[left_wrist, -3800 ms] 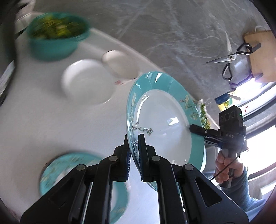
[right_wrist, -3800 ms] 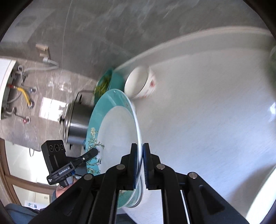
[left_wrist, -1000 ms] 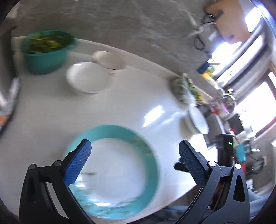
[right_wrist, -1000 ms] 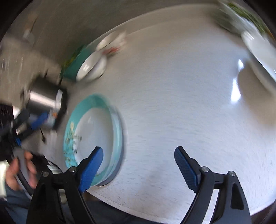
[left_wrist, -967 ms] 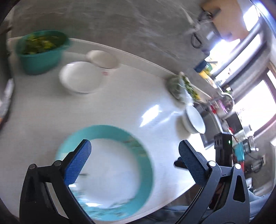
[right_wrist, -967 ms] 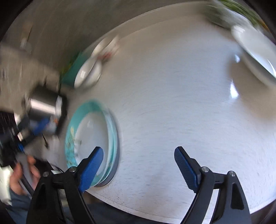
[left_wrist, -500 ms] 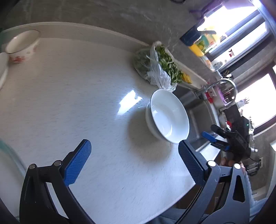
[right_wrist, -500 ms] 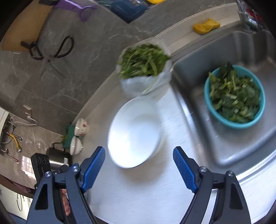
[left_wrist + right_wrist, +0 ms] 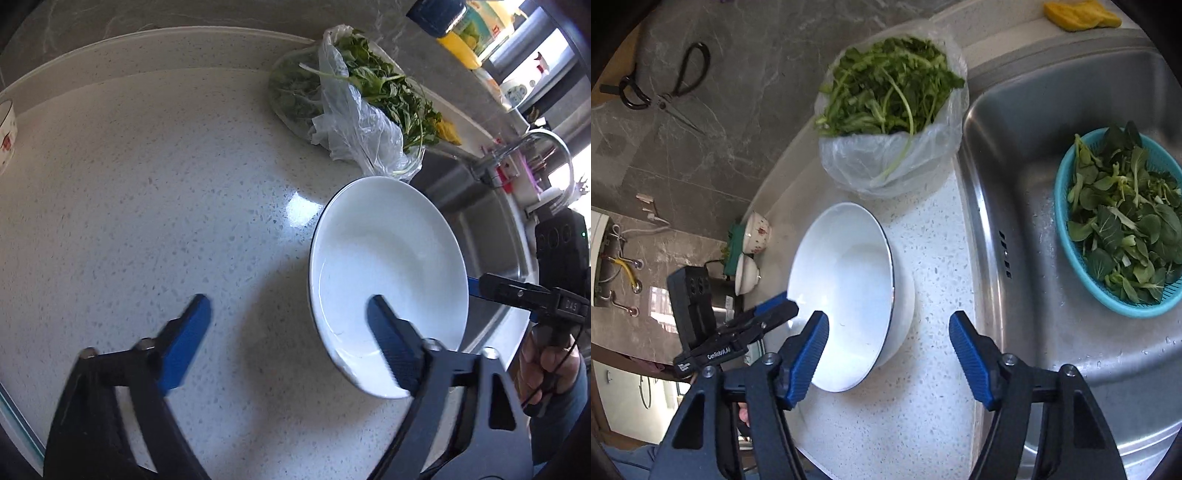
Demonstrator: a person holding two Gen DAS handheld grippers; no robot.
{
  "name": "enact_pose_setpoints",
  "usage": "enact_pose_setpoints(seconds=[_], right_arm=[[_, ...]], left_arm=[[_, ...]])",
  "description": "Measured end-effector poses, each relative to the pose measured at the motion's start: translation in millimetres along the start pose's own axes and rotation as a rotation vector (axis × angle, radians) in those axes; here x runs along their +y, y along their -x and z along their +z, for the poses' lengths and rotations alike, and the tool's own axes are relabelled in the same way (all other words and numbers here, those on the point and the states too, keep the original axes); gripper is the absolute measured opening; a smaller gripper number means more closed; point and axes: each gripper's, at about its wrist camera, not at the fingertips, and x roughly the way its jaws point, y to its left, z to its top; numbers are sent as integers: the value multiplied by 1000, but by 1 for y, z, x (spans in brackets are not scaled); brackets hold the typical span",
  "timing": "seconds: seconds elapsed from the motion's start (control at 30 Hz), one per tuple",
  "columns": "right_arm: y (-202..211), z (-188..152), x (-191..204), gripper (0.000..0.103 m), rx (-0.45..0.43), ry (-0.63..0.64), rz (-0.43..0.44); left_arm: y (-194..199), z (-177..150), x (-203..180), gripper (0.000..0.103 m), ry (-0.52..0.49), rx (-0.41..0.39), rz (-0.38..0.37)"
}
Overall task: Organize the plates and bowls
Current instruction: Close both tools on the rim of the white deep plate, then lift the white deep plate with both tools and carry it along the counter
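Speckled white countertop (image 9: 147, 184) bears a white bowl (image 9: 388, 266) beside a steel sink (image 9: 1052, 147).

Two wrist fisheye cameras look steeply down on a speckled counter (image 9: 155, 177) from close range. The left view faces across the counter toward the sink (image 9: 491, 229) and window, the white bowl (image 9: 388, 266) near its lower right. The right view looks from the opposite side, back toward the wall, the bowl (image 9: 846, 291) low at centre-left and the sink (image 9: 1027, 155) filling its right. Both views share the bowl and the bag of greens (image 9: 354, 96) (image 9: 890, 114). Each catches the other gripper: right gripper (image 9: 532, 299) at the left view's edge, left gripper (image 9: 738, 328) at the right view's.
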Motion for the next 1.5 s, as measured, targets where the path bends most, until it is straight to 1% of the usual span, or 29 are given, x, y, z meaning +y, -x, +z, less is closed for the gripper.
enact_pose_setpoints(seconds=[0.03, 0.07, 0.1, 0.23, 0.33, 0.4, 0.53, 0.57, 0.6, 0.63, 0.7, 0.8, 0.93, 1.03, 1.37, 1.5], right_arm=[[-4, 2, 0, 60, 15, 4, 1], [-8, 4, -1, 59, 27, 5, -1], [-12, 5, -2, 59, 33, 3, -8], [-18, 12, -7, 56, 43, -15, -9], [-23, 14, -9, 48, 65, -20, -23], [-26, 15, -10, 34, 75, -18, -29], [-32, 17, -7, 26, 95, -8, -35], [-33, 17, -6, 22, 97, -5, -36], [-34, 16, -4, 21, 101, 0, -36], [-35, 17, -3, 21, 102, 4, -40], [-36, 16, -1, 21, 106, 12, -46], [-36, 16, 1, 21, 109, 20, -55], [-37, 18, -1, 21, 109, 6, -50], [-37, 19, 0, 20, 113, 18, -59], [-38, 13, 10, 17, 109, 50, -74], [-37, 10, 20, 16, 113, 54, -71]], left_arm=[[-1, 1, 1, 60, -1, 4, 7], [-4, 2, 1, 49, -4, 10, 10], [-8, 3, 1, 45, -4, 23, 17], [-25, 12, 2, 45, -4, 47, 39], [-33, 15, 2, 45, 1, 64, 28], [-38, 16, 2, 44, 1, 72, 32], [-43, 21, 0, 41, -4, 72, 37], [-45, 22, 0, 37, -6, 74, 31], [-46, 22, -3, 31, -9, 76, 28], [-47, 23, -6, 27, -16, 77, 28], [-51, 23, -19, 16, -36, 77, 28], [-52, 23, -26, 9, -52, 81, 17], [-55, 22, -30, 8, -45, 84, -1], [-52, 19, -29, 7, -48, 76, 5], [-31, 8, -22, 7, -44, 45, 16], [-16, 3, -19, 7, -33, 40, 16]])
